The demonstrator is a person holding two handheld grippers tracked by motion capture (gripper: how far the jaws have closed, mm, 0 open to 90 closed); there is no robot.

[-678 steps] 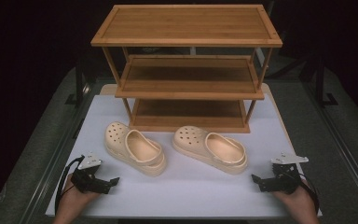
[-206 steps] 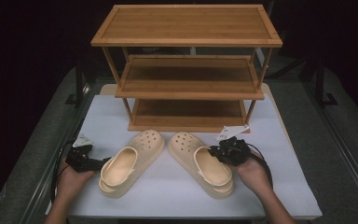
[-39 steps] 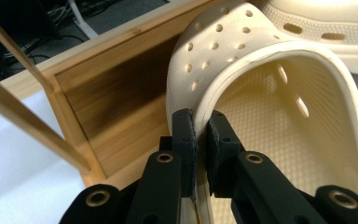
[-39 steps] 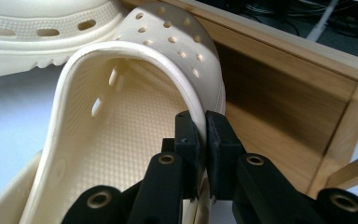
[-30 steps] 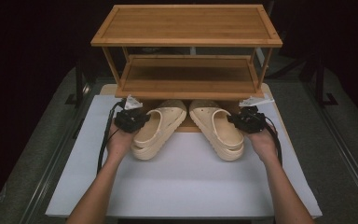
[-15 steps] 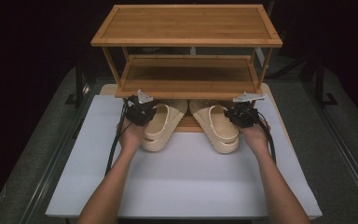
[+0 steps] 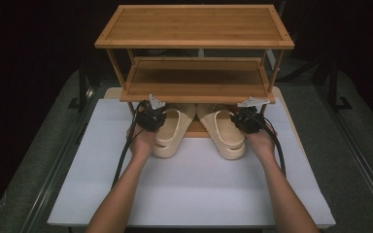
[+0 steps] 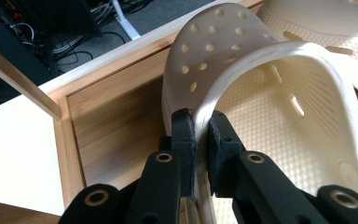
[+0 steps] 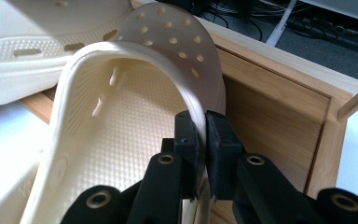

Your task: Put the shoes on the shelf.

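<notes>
Seen from above, a person's two forearms reach forward across a white tabletop [image 7: 189, 194]. The left hand-held gripper [image 7: 151, 116] is clamped on the outer side wall of the left cream clog [image 7: 171, 132]; its own camera shows the black jaws pinching that thin rim [image 8: 200, 122], with the footbed just to the right of the jaws. The right hand-held gripper [image 7: 246, 120] grips the right cream clog [image 7: 226, 132] the same way, with its jaws closed on the outer rim [image 9: 200, 122] and the footbed to their left. Each clog lies just inward of its own gripper, long axis running away from the person, perforated toe pointing ahead. The toes already sit on the bottom shelf [image 8: 116, 121] of the bamboo shoe rack [image 7: 194, 29], the heels overhanging the tabletop nearer the person. Judging by this, the coming move is a straight push forward along each clog's length.
</notes>
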